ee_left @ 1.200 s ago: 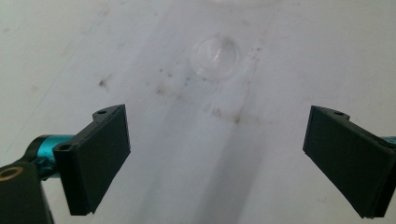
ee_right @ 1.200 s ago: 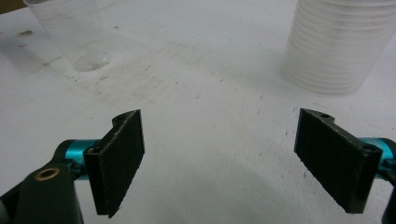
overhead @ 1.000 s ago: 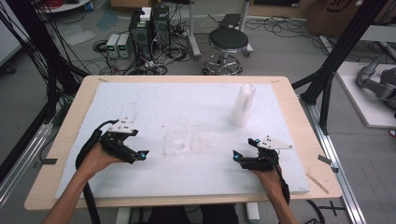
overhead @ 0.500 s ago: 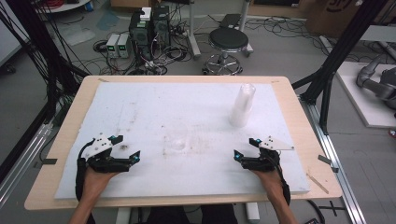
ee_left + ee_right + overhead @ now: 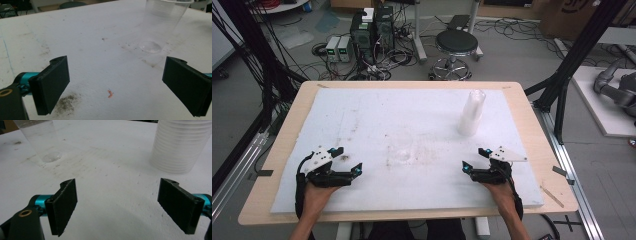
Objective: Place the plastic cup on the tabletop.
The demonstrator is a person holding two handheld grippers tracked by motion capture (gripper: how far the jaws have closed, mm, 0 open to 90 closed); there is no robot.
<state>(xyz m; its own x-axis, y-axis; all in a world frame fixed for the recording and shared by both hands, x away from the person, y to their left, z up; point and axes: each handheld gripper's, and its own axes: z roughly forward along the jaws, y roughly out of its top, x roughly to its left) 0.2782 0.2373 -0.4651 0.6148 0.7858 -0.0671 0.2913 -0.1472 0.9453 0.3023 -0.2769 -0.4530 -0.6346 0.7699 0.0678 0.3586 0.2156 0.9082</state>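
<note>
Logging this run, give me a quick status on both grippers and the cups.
Left gripper open, empty, low over the board. Right gripper open, empty. Single clear cup upright between them, untouched; cup stack upright farther back right. Nothing in the way.

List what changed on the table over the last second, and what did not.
The left gripper drew back toward the person and the table's near-left corner, jaws open and empty throughout. The right gripper stayed where it was, open. The single clear plastic cup and the stack of clear plastic cups did not move on the white foam board. Nothing was grasped or released.
</note>
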